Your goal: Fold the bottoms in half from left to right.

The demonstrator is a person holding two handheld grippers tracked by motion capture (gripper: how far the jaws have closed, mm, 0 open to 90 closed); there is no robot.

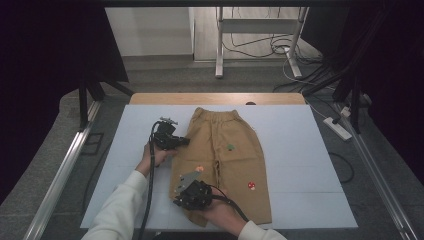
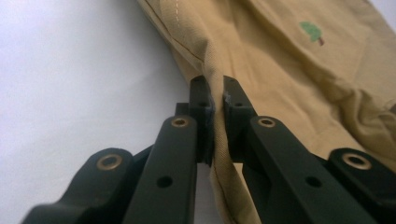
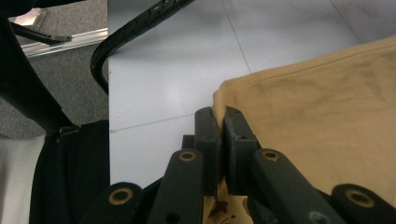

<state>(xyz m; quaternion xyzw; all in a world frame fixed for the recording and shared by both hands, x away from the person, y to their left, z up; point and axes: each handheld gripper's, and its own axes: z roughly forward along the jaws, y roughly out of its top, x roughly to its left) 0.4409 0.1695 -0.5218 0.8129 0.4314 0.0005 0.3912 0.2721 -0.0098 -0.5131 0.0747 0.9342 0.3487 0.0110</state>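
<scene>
I have the tan children's trousers (image 1: 225,160) lying flat on the white worktop (image 1: 300,150), waistband at the far end and leg hems toward me, so their long axis runs near to far. My left tool (image 1: 184,142) is clamped on the left side seam up near the hip, fabric pinched between its pads (image 2: 203,109). My right tool (image 1: 178,199) grips the near-left hem corner. Both holds sit on one edge, I judge to fold that leg across to the right.
</scene>
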